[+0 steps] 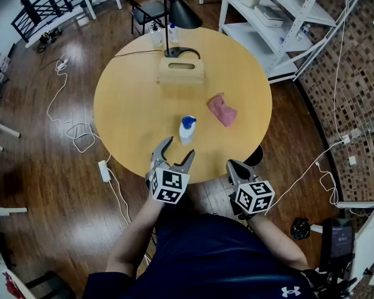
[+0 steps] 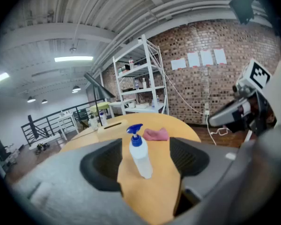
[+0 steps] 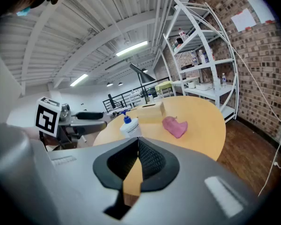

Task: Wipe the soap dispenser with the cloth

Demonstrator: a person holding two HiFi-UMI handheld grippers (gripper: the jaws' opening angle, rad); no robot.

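- A round yellow table (image 1: 128, 108) holds a wooden box (image 1: 181, 71) with a slot on top. A black lamp (image 1: 176, 14) stands behind the box, and two small bottles (image 1: 157, 35) stand at the far edge.
- A white shelf (image 1: 280, 17) stands to the right of the table, by a brick wall.
- A pink cloth (image 1: 222, 109) lies crumpled on the table, to the right of the soap dispenser (image 1: 187, 129) and a bit farther back. They do not touch.
- The soap dispenser is a small white bottle with a blue pump top. It stands upright near the table's near edge.
- The left gripper (image 1: 180, 147) has its jaws wide apart and holds nothing. The bottle stands just in front of its tips, lined up with the gap.
- The right gripper (image 1: 232, 165) has its jaws pressed together and holds nothing. It sits at the table's edge, to the right of the bottle and apart from the cloth.
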